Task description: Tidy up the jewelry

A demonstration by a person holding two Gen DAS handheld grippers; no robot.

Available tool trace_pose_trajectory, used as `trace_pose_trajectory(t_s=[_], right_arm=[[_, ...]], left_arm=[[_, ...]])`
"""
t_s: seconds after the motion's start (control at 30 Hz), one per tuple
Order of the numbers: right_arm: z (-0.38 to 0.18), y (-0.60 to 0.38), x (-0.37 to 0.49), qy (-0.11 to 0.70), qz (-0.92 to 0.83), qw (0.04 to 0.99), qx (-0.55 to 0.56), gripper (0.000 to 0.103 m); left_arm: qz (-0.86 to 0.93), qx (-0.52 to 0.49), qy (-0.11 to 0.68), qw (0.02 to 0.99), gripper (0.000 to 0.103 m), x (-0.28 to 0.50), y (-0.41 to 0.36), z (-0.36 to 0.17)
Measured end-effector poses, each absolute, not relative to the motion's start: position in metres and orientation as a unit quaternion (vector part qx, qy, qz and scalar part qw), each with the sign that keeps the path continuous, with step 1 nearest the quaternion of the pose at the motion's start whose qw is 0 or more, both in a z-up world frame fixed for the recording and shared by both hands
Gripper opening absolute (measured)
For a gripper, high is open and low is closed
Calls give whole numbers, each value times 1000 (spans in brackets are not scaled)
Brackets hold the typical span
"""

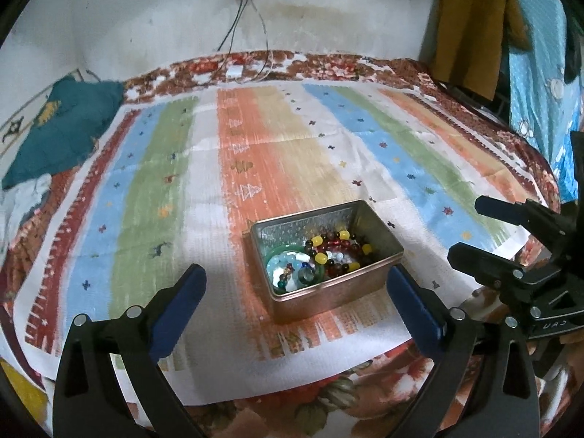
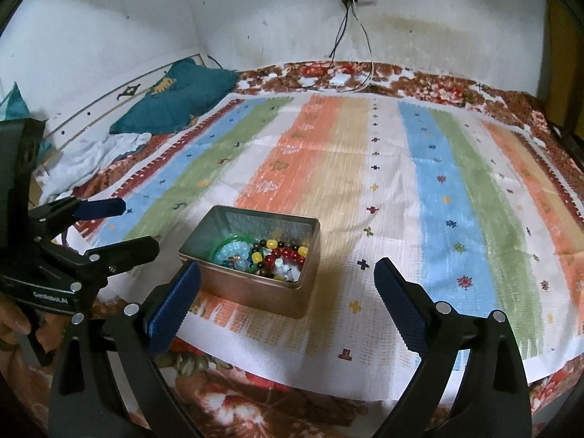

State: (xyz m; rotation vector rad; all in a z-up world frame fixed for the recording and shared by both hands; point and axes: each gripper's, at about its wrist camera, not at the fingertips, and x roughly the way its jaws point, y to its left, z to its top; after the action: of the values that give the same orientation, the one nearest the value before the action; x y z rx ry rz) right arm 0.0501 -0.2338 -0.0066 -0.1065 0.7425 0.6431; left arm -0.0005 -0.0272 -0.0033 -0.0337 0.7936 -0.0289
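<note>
Looking at the left wrist view first: the left gripper (image 1: 295,290) hangs over the near edge of the striped cloth (image 1: 153,189) with its blue pads spread wide and nothing between them. The metal tin (image 1: 330,292) sits lower centre of the frame, and the beaded jewelry (image 1: 328,252) is piled inside it. Over at the right edge, the right gripper (image 1: 463,228) is also gaping and empty.

My guess is the jewelry's basically sorted, so backing off cleanly is the job; keep both sets of fingers clear of the tin rim so nothing tips.

Around it: a teal cushion (image 2: 175,98) upper left, charger cables (image 2: 346,36) dangling top centre. Nothing blocks the tin.
</note>
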Motion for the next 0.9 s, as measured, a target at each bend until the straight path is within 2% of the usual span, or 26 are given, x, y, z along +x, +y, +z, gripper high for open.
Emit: trace_pose_trajectory(t_s=[0.23,0.9], right_arm=[[-1,-240,39,330,304,893,-50,96],[-5,-241,41,341,310,887,-37,96]], left_arm=[[-8,-5,357,934,97,-9,-34,3],[3,-8,346,938,97,-19,-35,4]])
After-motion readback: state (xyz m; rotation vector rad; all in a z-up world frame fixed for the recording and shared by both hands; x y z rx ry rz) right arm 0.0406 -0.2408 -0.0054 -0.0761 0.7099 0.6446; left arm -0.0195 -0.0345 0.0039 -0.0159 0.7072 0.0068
